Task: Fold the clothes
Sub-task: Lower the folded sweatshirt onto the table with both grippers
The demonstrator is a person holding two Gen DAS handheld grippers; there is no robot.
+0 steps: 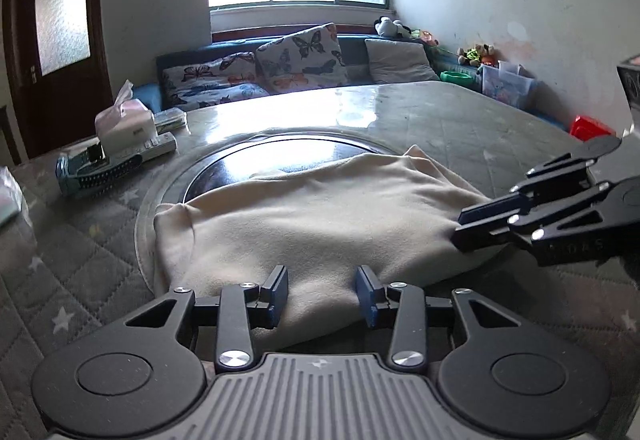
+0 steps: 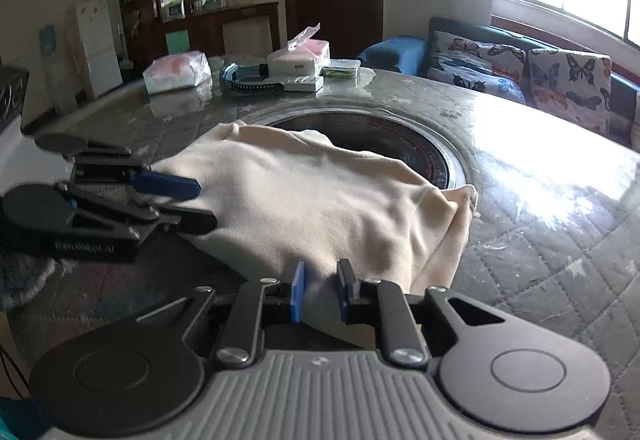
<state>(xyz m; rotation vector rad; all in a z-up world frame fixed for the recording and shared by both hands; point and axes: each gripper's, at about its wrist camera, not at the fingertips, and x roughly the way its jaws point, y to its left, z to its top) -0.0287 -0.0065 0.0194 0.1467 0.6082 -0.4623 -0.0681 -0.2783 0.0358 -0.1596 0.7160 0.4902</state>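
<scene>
- Cream fleece garment (image 1: 320,215) lies bunched on the quilted table (image 1: 460,111), half over the round dark inset (image 1: 288,155). In the left wrist view my left gripper (image 1: 322,294) stands apart, cloth between its fingers, unpinched; the right gripper (image 1: 476,226) sits at 3 o'clock.
- Right wrist view: right gripper (image 2: 320,288) is narrow, hem between; clamped, I cannot tell. Soft, light, floppy; I'd pinch the near corners.
</scene>
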